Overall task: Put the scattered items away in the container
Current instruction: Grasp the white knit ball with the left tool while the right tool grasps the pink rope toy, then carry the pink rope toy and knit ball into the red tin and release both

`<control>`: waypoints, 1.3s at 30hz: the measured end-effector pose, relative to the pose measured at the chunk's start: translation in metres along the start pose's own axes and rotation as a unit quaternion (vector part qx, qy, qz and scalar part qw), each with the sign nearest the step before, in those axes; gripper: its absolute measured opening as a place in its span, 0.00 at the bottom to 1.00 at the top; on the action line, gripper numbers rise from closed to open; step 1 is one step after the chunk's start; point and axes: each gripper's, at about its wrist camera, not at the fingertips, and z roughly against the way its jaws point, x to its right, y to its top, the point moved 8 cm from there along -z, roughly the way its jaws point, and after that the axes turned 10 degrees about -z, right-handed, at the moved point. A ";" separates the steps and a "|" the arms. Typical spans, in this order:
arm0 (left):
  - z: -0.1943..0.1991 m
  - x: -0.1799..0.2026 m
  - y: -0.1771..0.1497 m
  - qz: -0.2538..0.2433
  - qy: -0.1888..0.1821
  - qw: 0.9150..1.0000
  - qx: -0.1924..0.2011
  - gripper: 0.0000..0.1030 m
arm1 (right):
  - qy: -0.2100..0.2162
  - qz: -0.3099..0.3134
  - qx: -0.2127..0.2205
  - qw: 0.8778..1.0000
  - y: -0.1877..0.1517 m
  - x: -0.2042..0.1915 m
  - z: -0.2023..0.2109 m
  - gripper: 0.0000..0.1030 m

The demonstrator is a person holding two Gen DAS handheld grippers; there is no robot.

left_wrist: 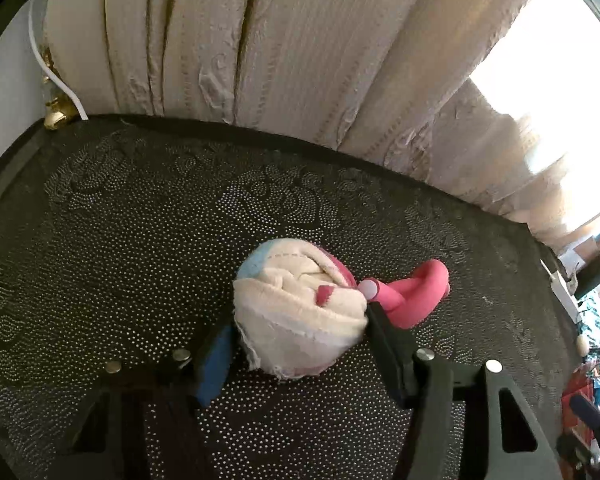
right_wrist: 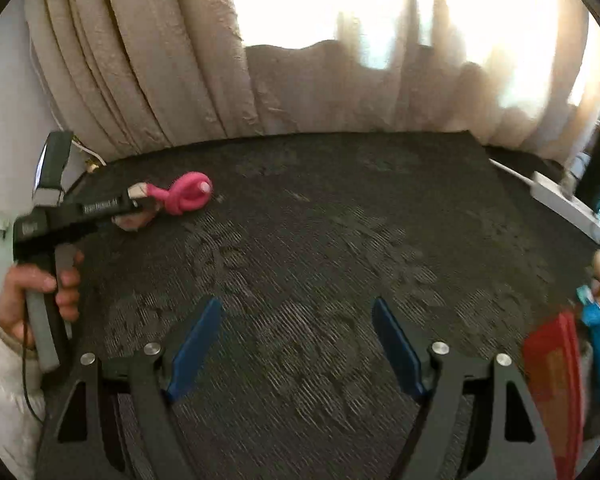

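1. Clamping a rolled cloth bundle, the left hand-held gripper has its blue pad on one side and its black finger on the other, both pressed against the fabric.
2. The bundle is cream with pale blue and pink patches and sits on the dark dotted surface, near its middle in the left wrist view.
3. A pink toy lies just beside the bundle, touching the gripper's black finger.
4. The right hand-held gripper is released, its blue pads wide apart over bare surface.
5. From the right wrist view, a hand in a white sleeve holds the left gripper's handle near the surface's left edge.
6. A red box shows at the right edge, blurred.
7. Beige curtains hang behind the far edge.
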 end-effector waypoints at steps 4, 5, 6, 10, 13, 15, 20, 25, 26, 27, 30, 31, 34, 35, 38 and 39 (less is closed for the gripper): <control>0.012 -0.001 0.004 0.003 0.001 1.000 0.011 0.60 | 0.041 -0.009 -0.014 0.999 0.019 -0.026 -0.025 0.79; 0.018 -0.002 0.007 0.005 0.002 1.000 0.019 0.59 | 0.054 -0.014 -0.021 0.998 0.023 -0.032 -0.032 0.79; 0.023 -0.002 0.010 0.005 0.004 1.000 0.025 0.59 | 0.066 -0.019 -0.029 0.997 0.028 -0.040 -0.040 0.79; 0.039 -0.003 0.017 0.002 0.014 0.999 0.045 0.59 | 0.116 -0.054 -0.068 0.989 0.045 -0.065 -0.075 0.76; 0.046 -0.006 0.022 0.009 0.018 0.998 0.055 0.59 | 0.134 -0.093 -0.103 0.981 0.052 -0.078 -0.105 0.71; 0.048 -0.009 0.024 0.013 0.019 0.998 0.058 0.59 | 0.130 -0.113 -0.124 0.977 0.051 -0.081 -0.123 0.65; 0.047 -0.009 0.023 0.016 0.017 0.998 0.055 0.59 | 0.095 -0.100 -0.125 0.982 0.045 -0.081 -0.139 0.61; 0.042 -0.001 0.020 0.006 0.019 0.999 0.047 0.60 | 0.093 -0.060 -0.113 0.987 0.043 -0.092 -0.133 0.35; 0.041 -0.001 0.021 0.004 0.019 0.999 0.047 0.60 | 0.093 -0.053 -0.110 0.988 0.041 -0.093 -0.129 0.33; 0.041 -0.002 0.023 0.002 0.020 0.999 0.048 0.60 | 0.095 -0.053 -0.107 0.988 0.040 -0.092 -0.123 0.31; 0.046 -0.001 0.022 -0.005 0.021 0.999 0.047 0.60 | 0.100 -0.060 -0.089 0.989 0.039 -0.081 -0.096 0.31; 0.044 0.001 0.020 -0.007 0.020 0.999 0.047 0.60 | 0.099 -0.061 -0.077 0.990 0.040 -0.074 -0.082 0.31; 0.047 0.013 0.018 -0.022 0.016 0.998 0.048 0.60 | 0.089 -0.065 -0.039 0.993 0.041 -0.048 -0.034 0.31; 0.047 0.019 0.017 -0.029 0.013 0.998 0.049 0.60 | 0.082 -0.068 -0.024 0.994 0.039 -0.036 -0.015 0.31; 0.050 0.038 0.015 -0.051 0.004 0.997 0.051 0.60 | 0.054 -0.081 0.025 0.995 0.033 0.009 0.043 0.31; 0.052 0.045 0.014 -0.061 0.001 0.997 0.053 0.60 | 0.041 -0.089 0.044 0.994 0.028 0.028 0.065 0.31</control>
